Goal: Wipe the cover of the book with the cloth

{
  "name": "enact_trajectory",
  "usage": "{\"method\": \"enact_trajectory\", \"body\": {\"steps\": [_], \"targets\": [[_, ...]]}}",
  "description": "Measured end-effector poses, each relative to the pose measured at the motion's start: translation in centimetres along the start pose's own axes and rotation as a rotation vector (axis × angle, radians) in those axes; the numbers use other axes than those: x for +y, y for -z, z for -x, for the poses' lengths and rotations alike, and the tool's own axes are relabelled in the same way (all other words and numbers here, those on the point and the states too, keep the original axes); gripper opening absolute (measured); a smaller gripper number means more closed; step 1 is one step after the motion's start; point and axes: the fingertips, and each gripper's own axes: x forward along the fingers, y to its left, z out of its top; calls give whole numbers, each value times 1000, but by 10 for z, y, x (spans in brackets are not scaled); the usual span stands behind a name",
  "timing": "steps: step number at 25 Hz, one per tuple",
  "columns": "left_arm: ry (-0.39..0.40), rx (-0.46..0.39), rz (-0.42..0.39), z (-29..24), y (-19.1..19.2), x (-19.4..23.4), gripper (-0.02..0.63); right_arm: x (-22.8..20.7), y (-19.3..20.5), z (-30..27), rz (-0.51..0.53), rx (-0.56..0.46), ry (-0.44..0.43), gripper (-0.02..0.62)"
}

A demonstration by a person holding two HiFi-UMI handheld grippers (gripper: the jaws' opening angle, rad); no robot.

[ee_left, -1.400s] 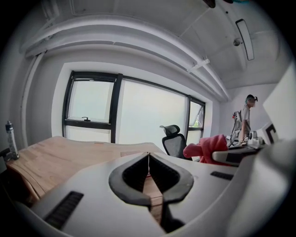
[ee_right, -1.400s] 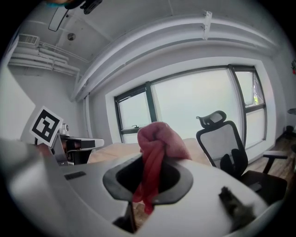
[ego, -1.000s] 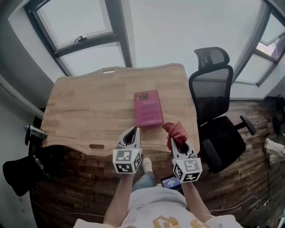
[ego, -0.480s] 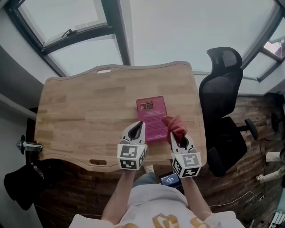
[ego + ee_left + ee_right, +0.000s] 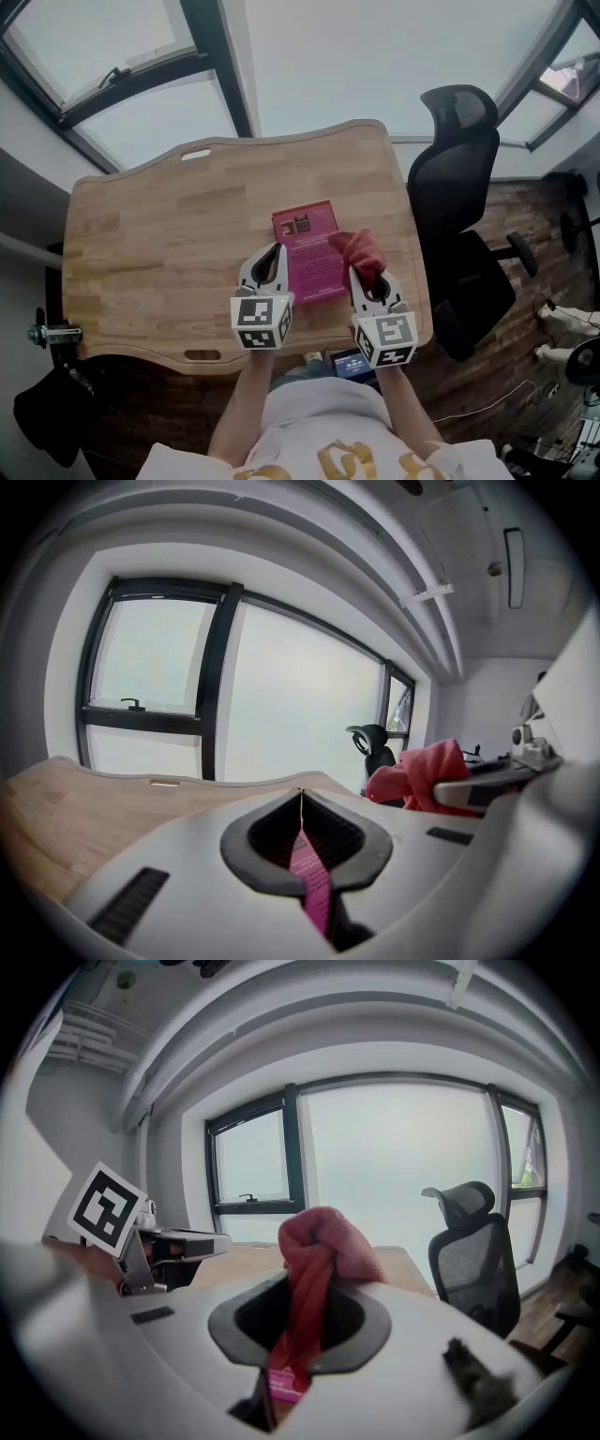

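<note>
"What's the layout from where you're standing?"

"A big wooden desk (image 5: 159,244) under the windows, with a black office chair (image 5: 459,187) off its right end. The only thing on the desk is a pink book (image 5: 302,246), lying flat with its cover up, toward the near right part."

"And the cloth?"

"It's a red cloth (image 5: 361,249), bunched up and sitting over the book's right edge. The right gripper (image 5: 363,272) has its jaws clamped on it. A fold is pinched between them and the rest bulges out past the tips."

"The other one?"

"The left gripper (image 5: 274,253) is at the book's left edge, toward the near corner. Its jaws are pressed together with the tips meeting and nothing caught between them — you just see a strip of pink cover through the slot. I can't tell whether it's bearing down on the book."

"So how far along is it?"

"Early, I'd say. The cloth is in hand and at the cover, so that part is done. The cover shows no sign either way of being wiped, and nearly all of it lies bare beside the cloth — the strokes across it are what's left."
</note>
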Motion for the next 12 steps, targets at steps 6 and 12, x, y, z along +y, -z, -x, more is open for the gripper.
{"method": "enact_trajectory", "body": {"steps": [6,12], "targets": [[-36,-8,-5,-3,1,12,14,-3,-11,1,27,-61,14,58],[-57,14,14,-4,17,19,14,-3,5,-4,27,-25,-7,58]]}}
